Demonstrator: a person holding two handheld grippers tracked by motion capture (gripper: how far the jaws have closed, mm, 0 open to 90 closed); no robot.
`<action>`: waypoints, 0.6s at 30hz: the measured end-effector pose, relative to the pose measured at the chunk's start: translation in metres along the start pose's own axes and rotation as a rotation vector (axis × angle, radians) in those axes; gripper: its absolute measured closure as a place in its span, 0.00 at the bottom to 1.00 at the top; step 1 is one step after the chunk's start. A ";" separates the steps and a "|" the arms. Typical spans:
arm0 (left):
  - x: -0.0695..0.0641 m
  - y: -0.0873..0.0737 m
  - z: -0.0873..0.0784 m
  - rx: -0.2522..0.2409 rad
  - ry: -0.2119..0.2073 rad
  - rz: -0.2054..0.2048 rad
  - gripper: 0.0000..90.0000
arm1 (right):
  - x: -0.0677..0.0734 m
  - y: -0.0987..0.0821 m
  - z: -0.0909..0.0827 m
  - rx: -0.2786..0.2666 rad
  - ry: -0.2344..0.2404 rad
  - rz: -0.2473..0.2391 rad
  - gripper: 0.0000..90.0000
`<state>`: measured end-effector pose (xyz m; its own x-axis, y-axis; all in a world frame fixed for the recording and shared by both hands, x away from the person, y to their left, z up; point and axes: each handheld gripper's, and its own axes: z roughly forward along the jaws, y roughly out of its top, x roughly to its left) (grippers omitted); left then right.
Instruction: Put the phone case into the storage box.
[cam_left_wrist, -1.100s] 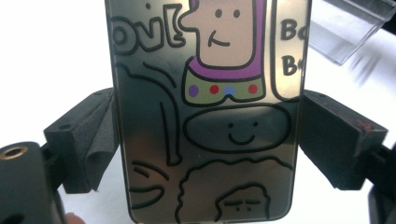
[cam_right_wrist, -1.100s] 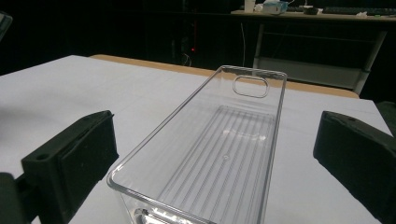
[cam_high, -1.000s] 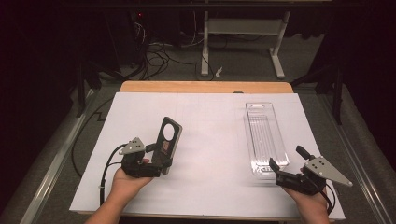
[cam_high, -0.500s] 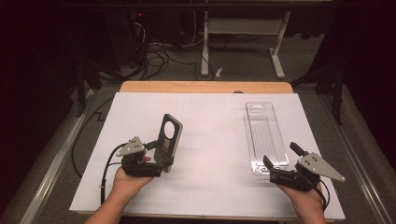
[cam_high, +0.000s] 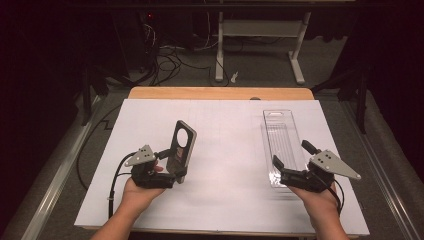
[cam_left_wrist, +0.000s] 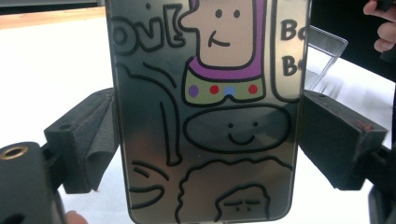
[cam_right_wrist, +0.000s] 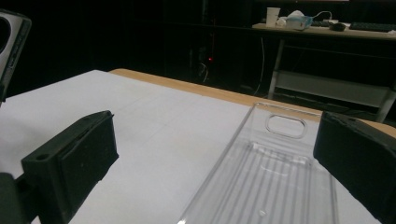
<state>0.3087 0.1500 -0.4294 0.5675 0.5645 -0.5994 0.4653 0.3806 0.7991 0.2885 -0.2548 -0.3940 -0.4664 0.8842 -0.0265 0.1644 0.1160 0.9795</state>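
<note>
One white sheet over wooden table, dark room behind.

Glossy, mirror-like phone case with printed cartoon linework; clear ribbed plastic tray; matt white paper sheet over wooden table edge; matt black foam-faced pads.

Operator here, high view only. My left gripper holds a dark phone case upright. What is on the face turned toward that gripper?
Observer: The phone case carries cartoon drawings: a face above a purple collar with coloured dots.
Operator: Is the left gripper shut on it?
Observer: Yes, both pads press its long edges.
Operator: And the clear tray by my right gripper?
Observer: The clear tray is empty, with a ribbed floor and a hang slot at its far end; the jaws stand open on either side of its near end.
</note>
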 end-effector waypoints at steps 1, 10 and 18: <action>0.000 0.000 0.000 0.001 -0.002 -0.001 0.15 | 0.001 0.002 0.003 -0.002 0.005 0.000 0.00; -0.001 0.000 -0.001 0.005 -0.015 0.008 0.15 | 0.021 0.010 0.027 -0.010 0.060 -0.021 0.00; -0.001 0.000 -0.003 0.007 -0.019 0.008 0.15 | 0.042 -0.002 0.037 0.010 0.123 -0.028 0.00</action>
<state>0.3063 0.1512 -0.4285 0.5839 0.5534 -0.5940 0.4654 0.3713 0.8034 0.3007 -0.2008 -0.4043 -0.5742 0.8182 -0.0281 0.1584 0.1446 0.9767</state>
